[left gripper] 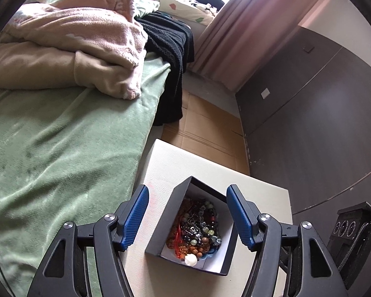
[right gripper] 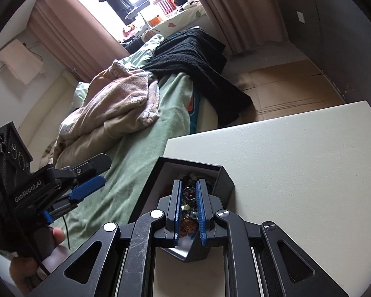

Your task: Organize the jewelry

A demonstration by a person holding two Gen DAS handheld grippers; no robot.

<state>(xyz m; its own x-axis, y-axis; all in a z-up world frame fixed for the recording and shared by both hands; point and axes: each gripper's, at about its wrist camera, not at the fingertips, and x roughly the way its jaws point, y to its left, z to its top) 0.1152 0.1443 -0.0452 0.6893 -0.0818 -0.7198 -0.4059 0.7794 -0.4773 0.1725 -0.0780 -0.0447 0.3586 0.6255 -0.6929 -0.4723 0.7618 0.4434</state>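
Observation:
A black box with a white lining stands on a white table. It holds a heap of beaded bracelets in dark, amber and green beads, with one white bead at the near edge. My left gripper is open and empty, hovering above the box with one blue finger on each side. In the right wrist view my right gripper is nearly closed inside the box, its blue pads around a bead bracelet. The left gripper shows at the left, held by a hand.
A bed with a green sheet lies left of the table, piled with a pink blanket and a black knit throw. Cardboard covers the floor beyond. A dark cabinet stands at the right, with pink curtains behind.

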